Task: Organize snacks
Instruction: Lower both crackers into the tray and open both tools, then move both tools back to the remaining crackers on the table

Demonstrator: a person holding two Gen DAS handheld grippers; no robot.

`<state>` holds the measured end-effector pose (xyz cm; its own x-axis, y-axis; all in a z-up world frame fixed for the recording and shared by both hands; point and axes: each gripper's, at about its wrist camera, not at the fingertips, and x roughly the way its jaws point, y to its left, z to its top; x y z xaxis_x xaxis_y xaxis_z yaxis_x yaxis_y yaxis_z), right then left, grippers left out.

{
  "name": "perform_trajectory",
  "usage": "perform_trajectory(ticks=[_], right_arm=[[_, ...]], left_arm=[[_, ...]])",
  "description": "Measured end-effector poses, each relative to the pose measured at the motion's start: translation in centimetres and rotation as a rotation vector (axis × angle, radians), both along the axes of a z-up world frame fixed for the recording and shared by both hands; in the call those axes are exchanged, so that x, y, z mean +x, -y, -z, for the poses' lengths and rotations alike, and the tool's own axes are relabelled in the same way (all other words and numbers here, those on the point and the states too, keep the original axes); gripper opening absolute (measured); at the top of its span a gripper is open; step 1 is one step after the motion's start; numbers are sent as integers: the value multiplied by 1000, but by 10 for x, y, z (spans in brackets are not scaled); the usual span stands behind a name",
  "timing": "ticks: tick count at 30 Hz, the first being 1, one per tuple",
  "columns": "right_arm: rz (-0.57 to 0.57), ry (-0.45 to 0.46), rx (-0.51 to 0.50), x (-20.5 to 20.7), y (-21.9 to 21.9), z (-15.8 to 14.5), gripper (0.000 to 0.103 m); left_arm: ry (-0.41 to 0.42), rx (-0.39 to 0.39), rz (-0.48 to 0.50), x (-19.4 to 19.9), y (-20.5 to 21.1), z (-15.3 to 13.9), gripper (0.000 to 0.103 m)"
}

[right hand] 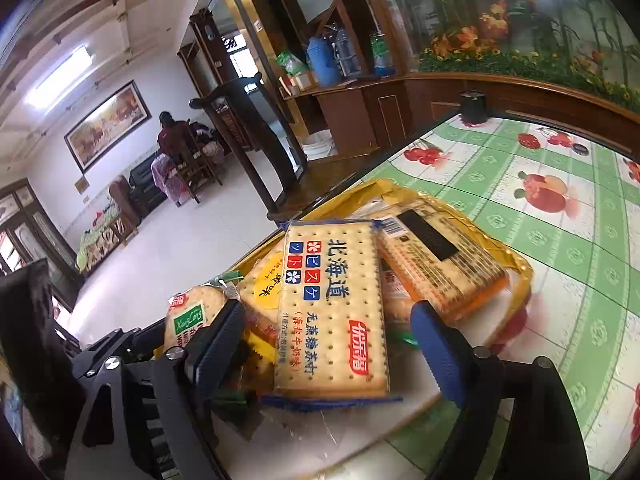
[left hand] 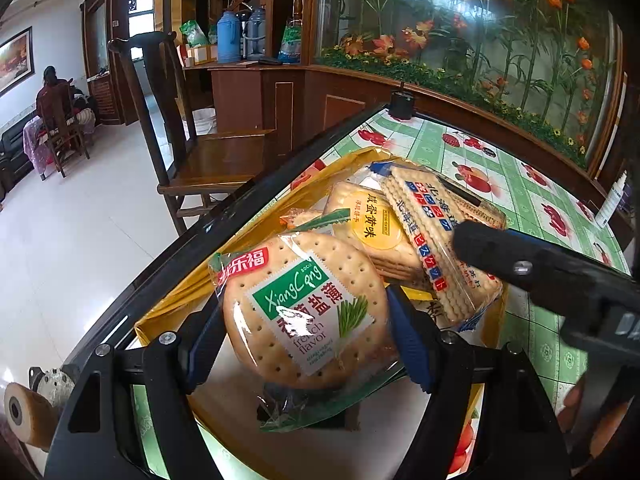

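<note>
The round cracker pack [left hand: 300,308] sat clamped between the blue pads of the left hand-held gripper [left hand: 304,320], over the yellow tray [left hand: 168,312]. The long cracker pack [right hand: 332,312] lay on the pile in that tray, between the fingers of the right hand-held gripper [right hand: 332,344], whose jaws stood apart and clear of it. A yellow-label pack [left hand: 372,228] lay between the two. The tray rested on the bench [right hand: 560,216], near its edge.
</note>
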<state>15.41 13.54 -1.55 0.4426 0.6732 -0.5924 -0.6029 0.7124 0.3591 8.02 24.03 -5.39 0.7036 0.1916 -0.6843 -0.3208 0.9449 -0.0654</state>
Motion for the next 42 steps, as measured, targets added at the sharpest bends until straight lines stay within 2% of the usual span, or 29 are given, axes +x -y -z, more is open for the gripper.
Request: perform_trajectory(ticks=[11, 13, 23, 35, 42], right_arm=[[79, 8, 77, -20, 59, -19, 93], [85, 8, 83, -23, 67, -19, 93], [123, -12, 95, -31, 97, -14, 93], [187, -18, 94, -44, 141, -12, 93], [240, -24, 94, -52, 177, -9, 94]], left_arm=[[-12, -31, -29, 2, 0, 2, 79], [-17, -29, -39, 2, 1, 4, 82], [-49, -7, -76, 1, 10, 4, 85], [-36, 113, -40, -2, 41, -8, 86], [-37, 144, -27, 0, 56, -12, 86]])
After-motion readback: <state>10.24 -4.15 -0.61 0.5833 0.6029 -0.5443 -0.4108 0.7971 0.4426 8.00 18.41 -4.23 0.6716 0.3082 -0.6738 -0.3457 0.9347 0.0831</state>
